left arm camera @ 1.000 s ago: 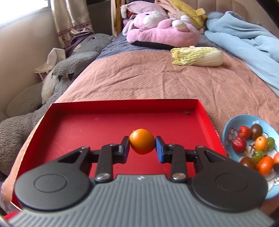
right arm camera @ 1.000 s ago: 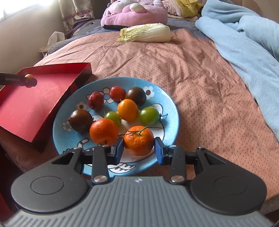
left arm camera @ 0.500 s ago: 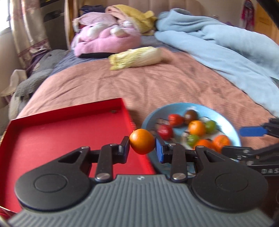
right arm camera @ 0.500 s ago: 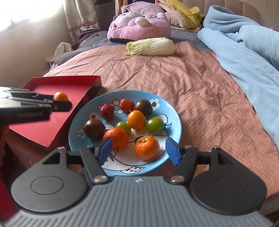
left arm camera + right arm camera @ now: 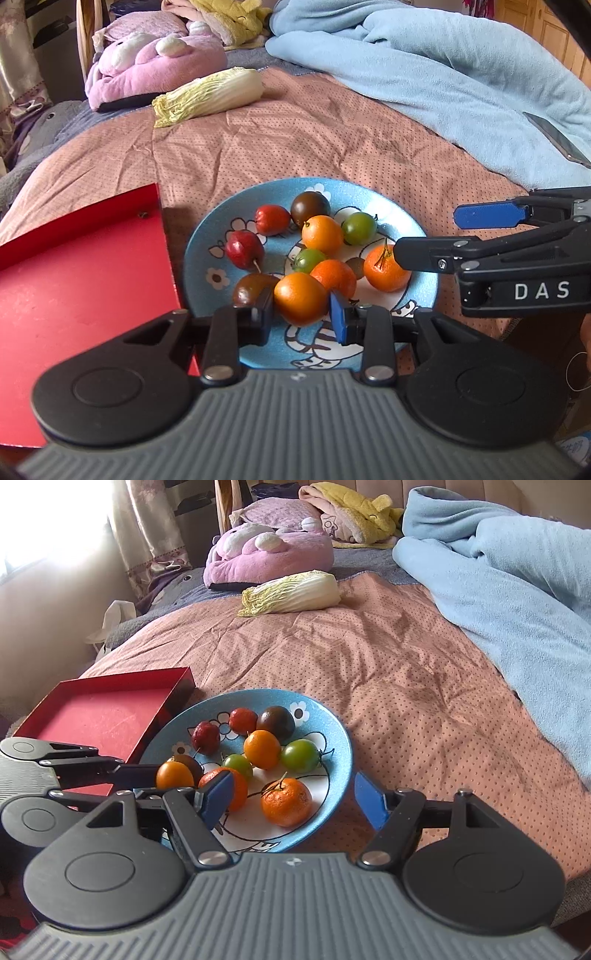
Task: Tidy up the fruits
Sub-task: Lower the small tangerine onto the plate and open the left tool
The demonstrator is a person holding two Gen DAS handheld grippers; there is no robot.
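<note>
Left wrist view: your left gripper point(image 5: 301, 317) clamps an orange fruit point(image 5: 300, 298); right gripper's point(image 5: 293, 794) jaws just opened, empty; red tray point(image 5: 74, 288) bare.

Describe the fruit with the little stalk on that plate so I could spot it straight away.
Find the blue plate on the pink bedspread. On its near side lies a mandarin, apart from the cluster. Unlike the smooth orange tomatoes, its skin is dimpled and it bears a thin stalk.
</note>
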